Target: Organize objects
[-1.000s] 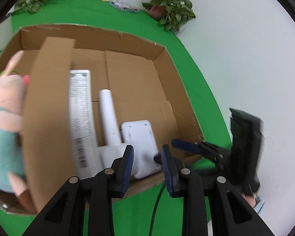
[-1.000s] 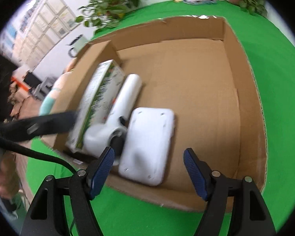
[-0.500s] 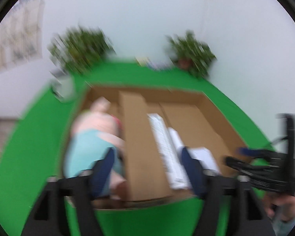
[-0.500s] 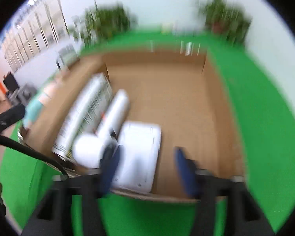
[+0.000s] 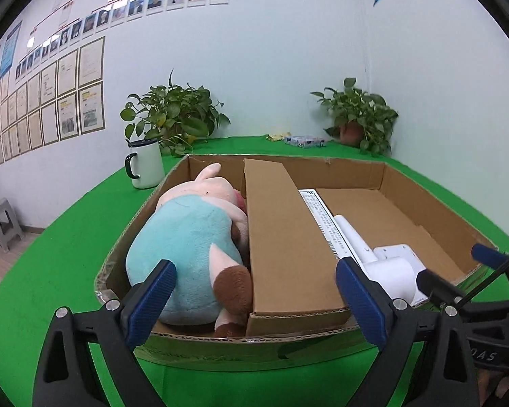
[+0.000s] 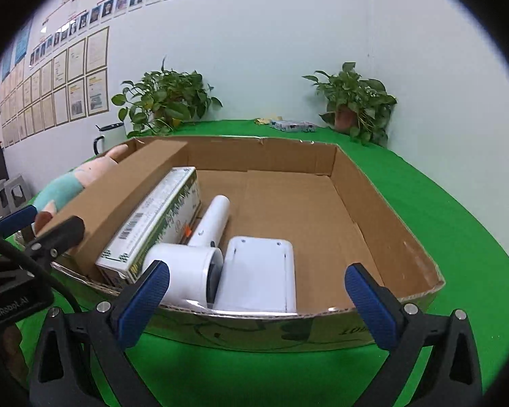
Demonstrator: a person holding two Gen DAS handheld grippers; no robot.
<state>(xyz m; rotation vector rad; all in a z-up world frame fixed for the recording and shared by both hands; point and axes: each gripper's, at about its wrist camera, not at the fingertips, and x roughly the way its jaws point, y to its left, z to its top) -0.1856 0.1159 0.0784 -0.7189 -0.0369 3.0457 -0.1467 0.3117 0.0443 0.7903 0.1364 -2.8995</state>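
Observation:
A shallow cardboard box (image 5: 424, 200) (image 6: 383, 224) lies on the green table. Inside, from left to right, lie a plush pig in a teal shirt (image 5: 190, 240) (image 6: 68, 183), a long brown carton (image 5: 281, 237) (image 6: 129, 190), a white-green printed box (image 6: 159, 224) (image 5: 322, 224), a white hair dryer (image 6: 200, 247) (image 5: 373, 251) and a flat white device (image 6: 258, 274) (image 5: 398, 251). My left gripper (image 5: 254, 302) is open and empty, just before the box's near wall. My right gripper (image 6: 258, 305) is open and empty, likewise before the near wall.
A white mug with a black handle (image 5: 144, 164) (image 6: 107, 135) stands left of the box. Two potted plants (image 5: 173, 115) (image 5: 356, 118) stand at the back by the wall. A small patterned packet (image 5: 305, 140) lies at the table's far edge. Grey stools (image 5: 0, 224) stand on the floor at left.
Both grippers have drawn back and up from the box and now look level across it. The left jaws, nearly closed a second ago, have opened wide. The right stayed open.

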